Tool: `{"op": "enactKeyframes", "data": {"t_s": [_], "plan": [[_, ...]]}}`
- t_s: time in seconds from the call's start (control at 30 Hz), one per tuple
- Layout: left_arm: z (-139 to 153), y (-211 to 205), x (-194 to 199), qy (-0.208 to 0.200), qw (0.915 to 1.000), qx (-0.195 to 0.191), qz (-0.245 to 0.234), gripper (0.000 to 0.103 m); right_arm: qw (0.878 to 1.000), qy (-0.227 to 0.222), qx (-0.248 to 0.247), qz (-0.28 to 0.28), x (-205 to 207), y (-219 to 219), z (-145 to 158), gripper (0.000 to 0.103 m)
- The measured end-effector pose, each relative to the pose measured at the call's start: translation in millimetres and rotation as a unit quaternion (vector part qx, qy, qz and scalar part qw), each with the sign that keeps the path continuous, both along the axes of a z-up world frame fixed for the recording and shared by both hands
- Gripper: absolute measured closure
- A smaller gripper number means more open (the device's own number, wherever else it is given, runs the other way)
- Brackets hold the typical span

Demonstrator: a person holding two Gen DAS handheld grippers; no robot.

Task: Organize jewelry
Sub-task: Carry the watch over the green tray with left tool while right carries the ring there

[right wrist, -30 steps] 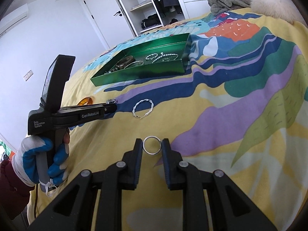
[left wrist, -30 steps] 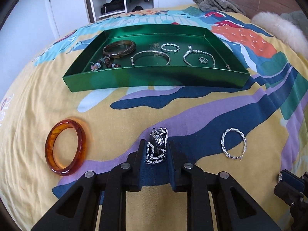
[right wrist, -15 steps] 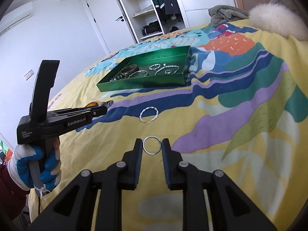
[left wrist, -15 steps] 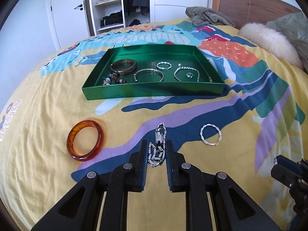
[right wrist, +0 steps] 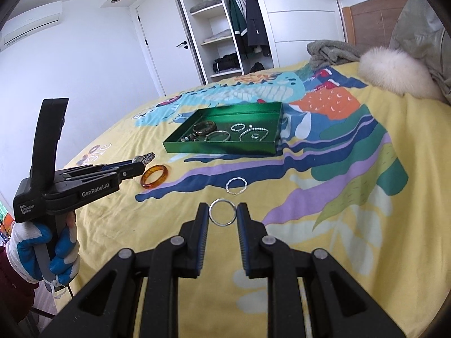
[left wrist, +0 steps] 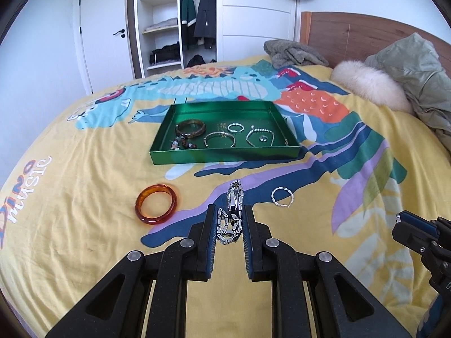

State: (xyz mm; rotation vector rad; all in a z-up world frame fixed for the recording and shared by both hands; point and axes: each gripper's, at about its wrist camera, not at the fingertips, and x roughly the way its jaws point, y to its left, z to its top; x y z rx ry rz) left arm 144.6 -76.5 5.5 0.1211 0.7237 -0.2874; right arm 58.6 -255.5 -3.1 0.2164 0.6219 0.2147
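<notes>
My left gripper [left wrist: 229, 225] is shut on a silver link bracelet [left wrist: 232, 211] and holds it above the bedspread. My right gripper [right wrist: 222, 215] is shut on a plain silver bangle [right wrist: 213, 217], lifted as well. Ahead lies a green tray [left wrist: 225, 156] [right wrist: 222, 148] with several bracelets and a ring inside. An amber bangle [left wrist: 141, 209] [right wrist: 162, 176] lies on the bed to the left. A twisted silver bracelet [left wrist: 272, 197] [right wrist: 229, 183] lies to the right of it. In the right wrist view a gloved hand [right wrist: 25, 242] carries the left gripper [right wrist: 141, 165].
The yellow patterned bedspread [left wrist: 84, 169] covers the bed. A fluffy cream pillow [left wrist: 369, 84], a grey towel [left wrist: 293, 52] and a crumpled green cover [left wrist: 417, 76] sit by the wooden headboard. An open wardrobe [left wrist: 180, 22] stands behind the bed.
Both grippers have risen and drawn back from the tray, each carrying its piece off the bed. The tray and the loose bangles look smaller and farther away.
</notes>
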Motion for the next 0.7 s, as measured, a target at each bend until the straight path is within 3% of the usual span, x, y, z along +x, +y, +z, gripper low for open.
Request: {"op": "enactKeyframes", "data": {"t_s": [0.37, 0.7], "plan": [[26, 18, -62, -0.036, 0.9993, 0.002, 0.008, 0.086, 0.999, -0.026, -0.021, -0.004, -41, 14, 30, 0.084], [39, 33, -88, -0.059, 0.9982, -0.005, 0.010, 0.086, 0.998, -0.042, -0.035, -0.005, -61, 24, 46, 0.084]]}}
